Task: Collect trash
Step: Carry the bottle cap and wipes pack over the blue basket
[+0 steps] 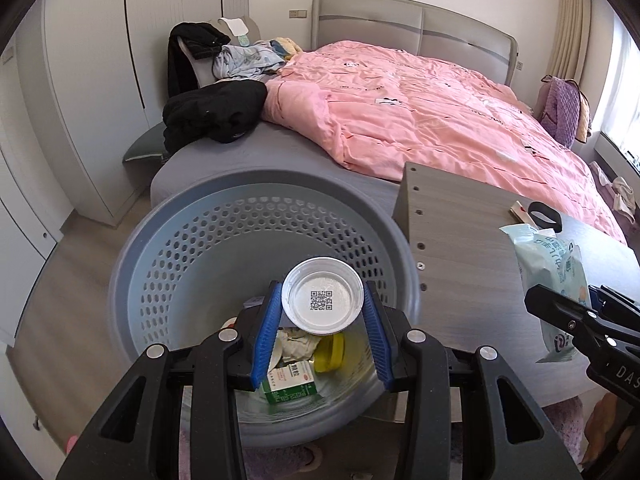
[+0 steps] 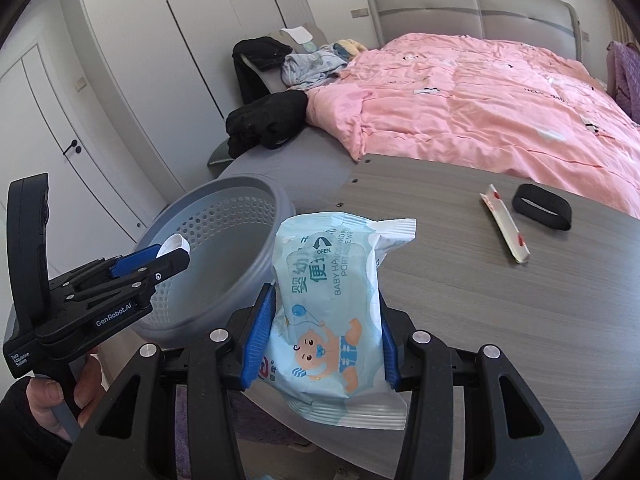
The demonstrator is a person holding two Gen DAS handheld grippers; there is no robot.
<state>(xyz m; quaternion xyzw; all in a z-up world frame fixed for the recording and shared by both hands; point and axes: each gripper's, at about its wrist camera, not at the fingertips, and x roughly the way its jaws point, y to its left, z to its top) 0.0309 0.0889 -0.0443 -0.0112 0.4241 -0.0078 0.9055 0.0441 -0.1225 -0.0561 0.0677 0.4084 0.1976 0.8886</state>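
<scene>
The left gripper (image 1: 323,312) is clamping a round silver foil lid (image 1: 322,301) directly above the perforated grey plastic bin (image 1: 168,264), while the right gripper (image 2: 326,336) is gripping a pale-blue baby-wipes pack (image 2: 332,312) beside its rim.

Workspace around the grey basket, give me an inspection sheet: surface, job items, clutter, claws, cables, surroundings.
Surface: grey wood-grain table, beside the bed.
Job's things: grey perforated basket holding a green and white carton, a yellow lid and crumpled paper; round foil lid; baby wipes pack.
Clutter: white paper strip and black band on the table.
Claws: left claw shut on the foil lid over the basket; right claw shut on the wipes pack.
Cables: nothing seen.
Surroundings: pink quilt, black clothes, white wardrobes.
</scene>
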